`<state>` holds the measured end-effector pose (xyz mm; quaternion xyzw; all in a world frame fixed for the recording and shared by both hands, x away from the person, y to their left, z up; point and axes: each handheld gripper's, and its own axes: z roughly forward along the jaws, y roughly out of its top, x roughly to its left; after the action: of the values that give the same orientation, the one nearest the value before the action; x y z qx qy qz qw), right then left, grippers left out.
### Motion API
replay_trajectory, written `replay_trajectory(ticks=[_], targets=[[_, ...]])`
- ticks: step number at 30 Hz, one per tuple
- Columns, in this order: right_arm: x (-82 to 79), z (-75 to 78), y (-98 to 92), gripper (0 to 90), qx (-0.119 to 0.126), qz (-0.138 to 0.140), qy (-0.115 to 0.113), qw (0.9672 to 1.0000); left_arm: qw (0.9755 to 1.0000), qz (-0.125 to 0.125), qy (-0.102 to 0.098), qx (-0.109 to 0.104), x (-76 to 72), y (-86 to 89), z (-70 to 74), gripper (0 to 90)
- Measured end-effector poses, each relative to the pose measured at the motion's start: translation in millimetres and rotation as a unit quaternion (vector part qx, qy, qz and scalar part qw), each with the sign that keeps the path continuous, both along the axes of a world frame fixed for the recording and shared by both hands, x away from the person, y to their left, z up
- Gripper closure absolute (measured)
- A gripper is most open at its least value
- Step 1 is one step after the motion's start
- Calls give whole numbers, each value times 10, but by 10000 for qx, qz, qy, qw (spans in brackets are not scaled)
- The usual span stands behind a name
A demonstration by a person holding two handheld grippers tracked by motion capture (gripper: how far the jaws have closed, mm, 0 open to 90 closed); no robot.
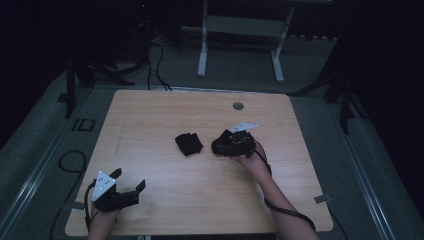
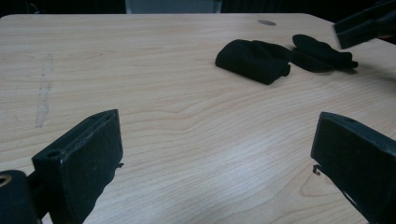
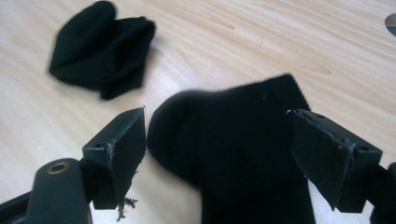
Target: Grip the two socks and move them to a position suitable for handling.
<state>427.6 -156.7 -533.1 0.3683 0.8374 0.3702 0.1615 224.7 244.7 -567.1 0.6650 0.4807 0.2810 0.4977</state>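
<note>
Two black socks lie near the middle of the wooden table. One is a folded bundle. The other sock lies flat just right of it, between the spread jaws of my right gripper, which is open and reaches over it from the right. Its edges come close to both pads, and its outline looks blurred. My left gripper rests open near the front left corner, far from both socks, with bare wood between its jaws.
A round cable hole sits near the table's far edge. A faint grey streak marks the wood at left. Cables lie on the floor left of the table, and a white desk frame stands behind.
</note>
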Motion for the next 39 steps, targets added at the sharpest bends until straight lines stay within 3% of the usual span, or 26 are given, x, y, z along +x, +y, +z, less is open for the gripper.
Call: replay_trajectory(ticks=[5, 9, 12, 15, 19, 21, 25, 27, 31, 39], targets=[[170, -144, 112, 186, -277, -85, 78, 9995, 10000, 3, -3, 9, -6, 6, 0, 23], [208, -255, 155, 213, -554, -133, 102, 9983, 10000, 16, -4, -10, -4, 16, -4, 24], [174, -294, 139, 243, -501, -156, 3, 9986, 10000, 18, 1, 1, -3, 16, -6, 24], [98, -295, 144, 406, -431, -156, -76, 9989, 10000, 15, 6, 7, -1, 12, -5, 24], [31, -297, 164, 540, -419, -128, -172, 9989, 10000, 15, 11, 25, 2, 0, -6, 24], [7, -295, 176, 670, -473, -177, -257, 9984, 10000, 22, 16, 31, 3, -2, -7, 24], [-33, -292, 222, 757, -657, -204, -376, 9969, 10000, 23, 39, 43, 9, 1, -11, 24], [-24, -266, 237, 774, -730, -210, -322, 9966, 10000, 24, 40, 31, 11, 3, -10, 24], [-63, -133, 192, 780, -397, -275, -240, 9985, 10000, 25, 28, 4, 4, 15, -8, 24], [-433, 331, 37, 779, 9, -141, -447, 9989, 10000, -19, -26, 5, 7, -11, 0, 24]])
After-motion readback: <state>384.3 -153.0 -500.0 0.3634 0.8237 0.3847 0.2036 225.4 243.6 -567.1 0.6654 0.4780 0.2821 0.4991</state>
